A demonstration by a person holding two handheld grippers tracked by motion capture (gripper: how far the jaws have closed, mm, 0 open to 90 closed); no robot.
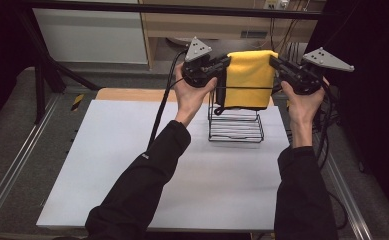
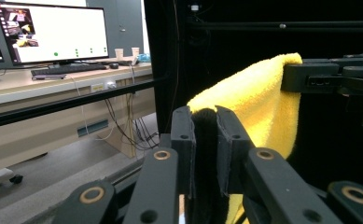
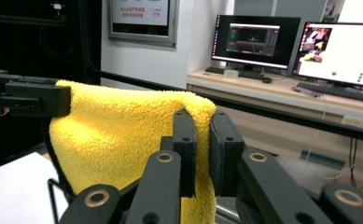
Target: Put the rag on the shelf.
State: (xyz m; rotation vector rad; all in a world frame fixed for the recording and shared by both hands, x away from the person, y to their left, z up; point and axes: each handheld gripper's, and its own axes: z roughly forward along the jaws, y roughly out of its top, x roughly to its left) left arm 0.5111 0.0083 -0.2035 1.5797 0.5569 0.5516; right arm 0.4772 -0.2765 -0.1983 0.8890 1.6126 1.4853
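Observation:
A yellow towel [image 1: 249,77] hangs stretched between my two grippers above a black wire rack [image 1: 234,125] at the back of the white table [image 1: 132,165]. My left gripper [image 1: 228,61] is shut on the towel's upper left corner, and my right gripper [image 1: 273,61] on its upper right corner. In the left gripper view the jaws [image 2: 206,121] pinch a dark edge of the towel [image 2: 258,102], with the other gripper [image 2: 310,77] at the far end. In the right gripper view the jaws [image 3: 202,126] clamp the yellow cloth [image 3: 118,135]. The towel's lower edge hangs inside the rack's top.
A wooden board [image 1: 132,94] shows behind the white table top. Black frame bars [image 1: 47,65] stand at the back left and a dark curtain [image 1: 372,125] is at the right. A desk with monitors [image 3: 258,39] lies beyond. Cables [image 1: 162,105] trail from the grippers.

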